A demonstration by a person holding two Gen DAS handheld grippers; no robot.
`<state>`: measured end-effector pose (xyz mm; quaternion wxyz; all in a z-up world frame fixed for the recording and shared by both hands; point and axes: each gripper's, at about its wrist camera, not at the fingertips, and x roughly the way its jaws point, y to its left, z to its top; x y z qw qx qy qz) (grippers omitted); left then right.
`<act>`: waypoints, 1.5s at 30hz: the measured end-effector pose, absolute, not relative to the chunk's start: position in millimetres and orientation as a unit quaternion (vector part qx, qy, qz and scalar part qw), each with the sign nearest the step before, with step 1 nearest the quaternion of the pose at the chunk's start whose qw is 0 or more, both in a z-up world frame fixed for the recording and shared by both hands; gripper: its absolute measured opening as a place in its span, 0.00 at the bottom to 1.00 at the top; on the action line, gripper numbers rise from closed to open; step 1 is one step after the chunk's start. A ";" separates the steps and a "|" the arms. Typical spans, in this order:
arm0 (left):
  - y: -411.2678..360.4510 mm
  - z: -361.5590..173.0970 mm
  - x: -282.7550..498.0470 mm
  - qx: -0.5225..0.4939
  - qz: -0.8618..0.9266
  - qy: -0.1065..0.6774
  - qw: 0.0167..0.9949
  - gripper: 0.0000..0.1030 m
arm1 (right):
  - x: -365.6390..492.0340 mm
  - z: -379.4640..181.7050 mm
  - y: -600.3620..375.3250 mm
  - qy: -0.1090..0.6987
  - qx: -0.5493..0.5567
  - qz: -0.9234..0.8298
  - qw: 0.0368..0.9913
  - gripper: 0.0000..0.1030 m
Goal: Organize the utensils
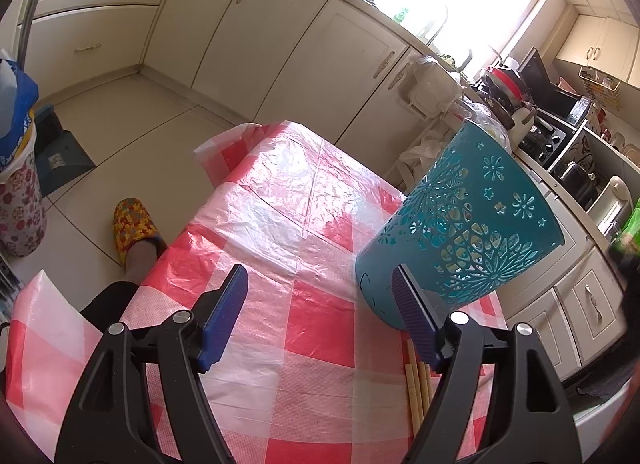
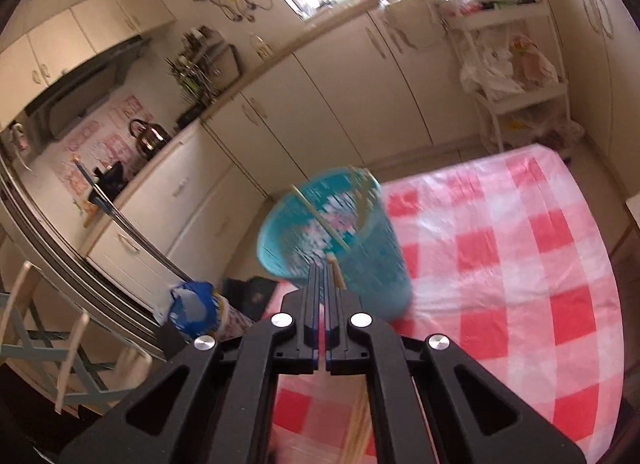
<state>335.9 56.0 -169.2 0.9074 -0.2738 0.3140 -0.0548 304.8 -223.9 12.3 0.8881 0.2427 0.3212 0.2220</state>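
Observation:
A teal cut-out utensil holder [image 1: 460,232] stands on the red-and-white checked tablecloth [image 1: 280,224]. In the right wrist view the holder [image 2: 360,248] is blurred and has thin chopsticks [image 2: 320,220] leaning inside it. My left gripper [image 1: 320,304] is open and empty, its right finger beside the holder's base. Several wooden chopsticks [image 1: 418,388] lie on the cloth below it. My right gripper [image 2: 325,276] is shut on a wooden chopstick [image 2: 336,274], whose end pokes out beside the fingertips just short of the holder's rim. More chopsticks [image 2: 356,428] show below the gripper.
Kitchen cabinets [image 1: 248,32] run behind the table. A foot in a patterned slipper [image 1: 134,224] is at the table's left edge. A floral bin [image 1: 18,200] stands on the floor at left. A white cart [image 2: 516,76] stands past the table's far end.

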 end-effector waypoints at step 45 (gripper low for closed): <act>59.9 -168.6 335.3 -0.283 -0.048 0.312 0.906 0.73 | 307.7 -31.4 -247.8 0.329 0.282 0.179 0.883 0.06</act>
